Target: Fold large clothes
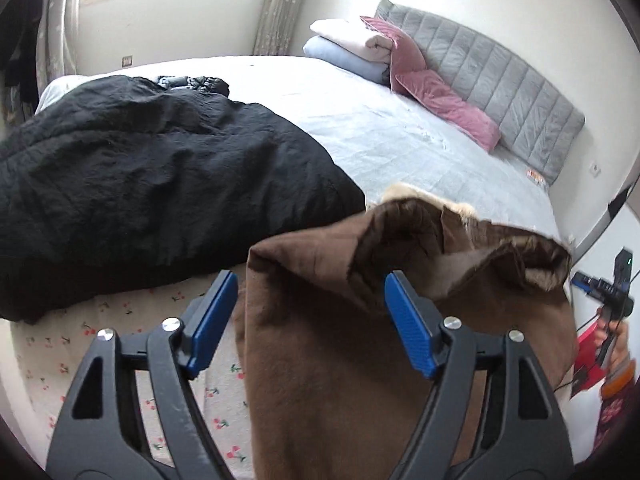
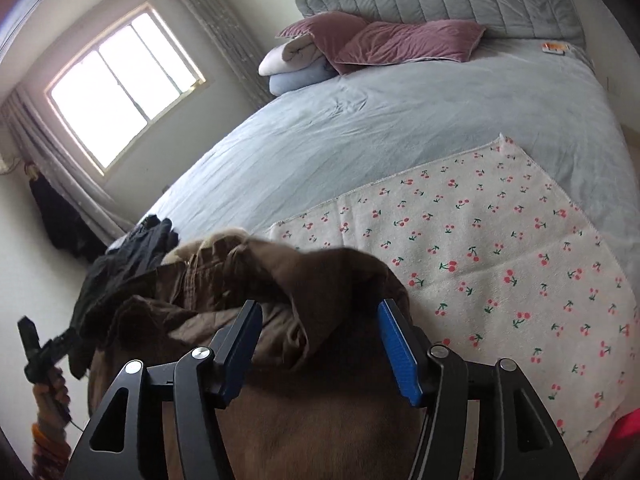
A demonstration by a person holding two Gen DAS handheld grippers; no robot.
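A large brown coat [image 1: 332, 320] with pale fur trim hangs bunched in front of the bed; it also fills the lower right wrist view [image 2: 304, 292]. My left gripper [image 1: 310, 312] is open, its blue pads [image 1: 212, 320] spread wide with the coat's edge between them. My right gripper [image 2: 320, 340] is open too, its jaws either side of a bunched fold of the coat. The right gripper shows at the far right of the left wrist view [image 1: 600, 284]. The left gripper shows at the lower left of the right wrist view [image 2: 36, 348].
A cherry-print cloth [image 2: 500, 248] lies on the grey-blue bed [image 2: 400, 120]. A big black garment [image 1: 152, 184] lies on the bed's left. Pink pillows [image 1: 432, 92], folded blankets [image 1: 352, 48] and a grey headboard [image 1: 500, 76] are at the bed's head. A window [image 2: 120, 80] is beyond.
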